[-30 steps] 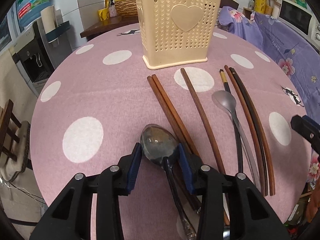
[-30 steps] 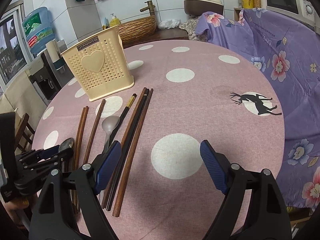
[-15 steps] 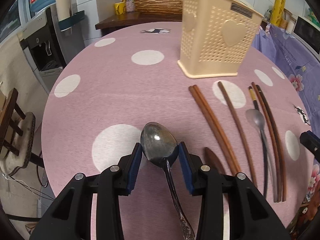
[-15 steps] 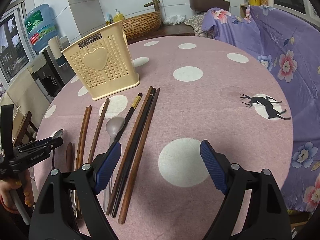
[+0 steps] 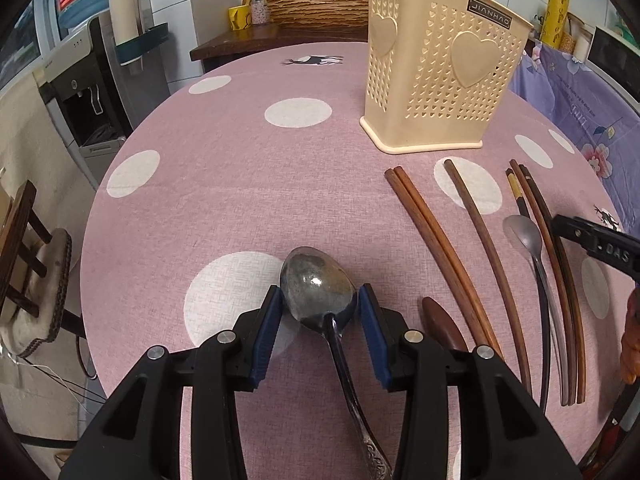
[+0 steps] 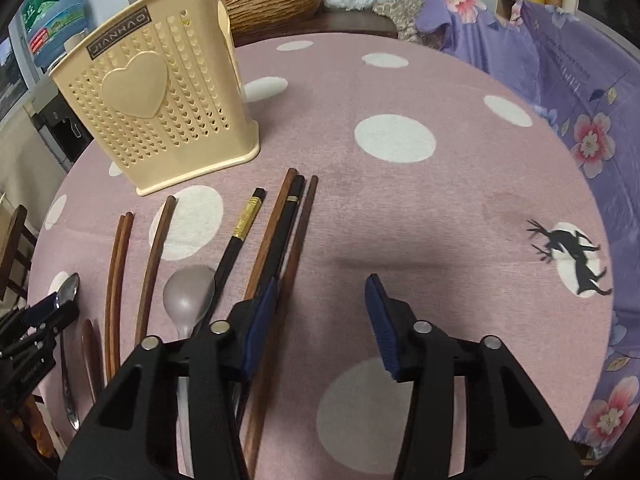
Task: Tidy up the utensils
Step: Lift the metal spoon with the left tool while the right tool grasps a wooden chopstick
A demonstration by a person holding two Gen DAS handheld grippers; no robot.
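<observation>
My left gripper [image 5: 319, 322] is shut on a dark metal spoon [image 5: 316, 284], bowl forward, held over the pink dotted table [image 5: 224, 200]. It also shows at the left edge of the right wrist view [image 6: 66, 292]. The cream utensil basket [image 5: 436, 72] stands at the back; it shows in the right wrist view too [image 6: 156, 92]. Several wooden chopsticks [image 5: 428, 224], dark chopsticks [image 6: 276, 248] and a grey spoon [image 6: 188, 292] lie in a row in front of it. My right gripper [image 6: 322, 320] is open and empty, low over the dark chopsticks' right side.
A brown wooden spoon [image 5: 442, 322] lies right of my left gripper. A purple flowered cloth [image 6: 580, 92] covers furniture at the right. A water dispenser [image 5: 92, 80] and a chair [image 5: 24, 272] stand left of the table. A wicker basket [image 5: 316, 8] sits behind.
My left gripper carried the spoon left and up, away from the row of chopsticks. My right gripper moved forward and lower toward the dark chopsticks, its jaws narrower.
</observation>
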